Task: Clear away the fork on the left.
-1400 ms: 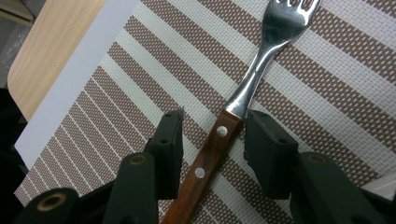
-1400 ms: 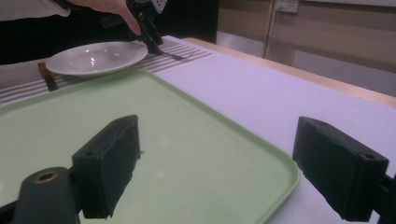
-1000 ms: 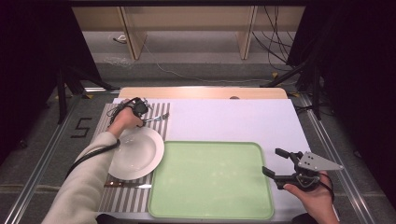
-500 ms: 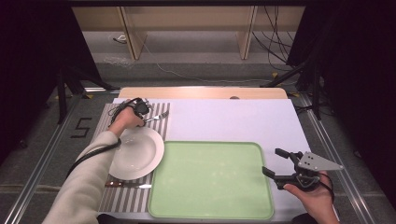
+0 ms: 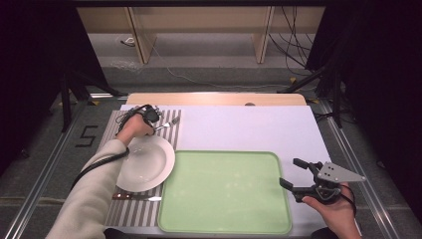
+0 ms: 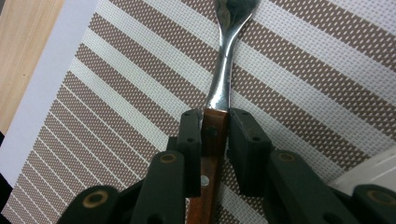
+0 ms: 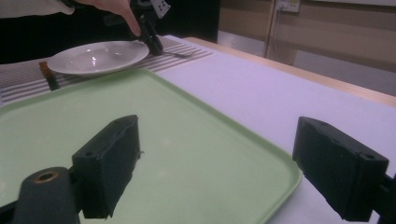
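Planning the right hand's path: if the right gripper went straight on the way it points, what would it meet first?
Probably the green tray: the open right gripper points across it, low, toward the white plate beyond. Height is unclear.

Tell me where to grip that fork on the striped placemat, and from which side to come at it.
Grip the fork on its wooden handle, just behind the metal neck, coming straight down from above. It lies flat on the striped placemat, so the narrow handle sides are what the pads can catch. The left tool already straddles that spot; its jaws have just been closing on the handle.
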Tool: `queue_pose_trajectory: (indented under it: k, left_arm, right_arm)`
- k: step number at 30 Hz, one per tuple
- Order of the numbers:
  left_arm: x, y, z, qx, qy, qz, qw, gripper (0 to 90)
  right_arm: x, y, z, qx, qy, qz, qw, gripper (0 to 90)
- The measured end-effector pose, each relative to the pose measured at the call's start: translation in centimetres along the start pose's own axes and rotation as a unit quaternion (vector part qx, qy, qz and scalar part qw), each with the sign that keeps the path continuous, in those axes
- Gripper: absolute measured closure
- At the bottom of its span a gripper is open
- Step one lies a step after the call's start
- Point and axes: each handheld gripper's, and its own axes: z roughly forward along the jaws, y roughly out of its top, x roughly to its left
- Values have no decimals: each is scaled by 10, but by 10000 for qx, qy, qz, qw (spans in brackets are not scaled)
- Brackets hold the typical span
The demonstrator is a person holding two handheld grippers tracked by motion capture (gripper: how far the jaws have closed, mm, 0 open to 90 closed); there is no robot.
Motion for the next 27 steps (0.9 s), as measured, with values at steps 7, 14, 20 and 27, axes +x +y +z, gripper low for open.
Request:
queue_pose_trajectory:
  k: [7,14,20,27]
  left_arm:
    - [-2,1,0,31,13,104,9999,766]
    - [-2,0,0,11,37,72,10000,768]
    - [-2,-1,-1,-22,57,6,10000,768]
    - [-1,-1,-1,-29,119,4,9999,768]
  right_arm:
    - [0,0,0,4,-4,-5,10000,161]
    - [0,0,0,-6,-5,0,10000,161]
    - [0,0,0,-7,-10,3,10000,161]
    - [0,0,0,-7,-15,0,10000,161]
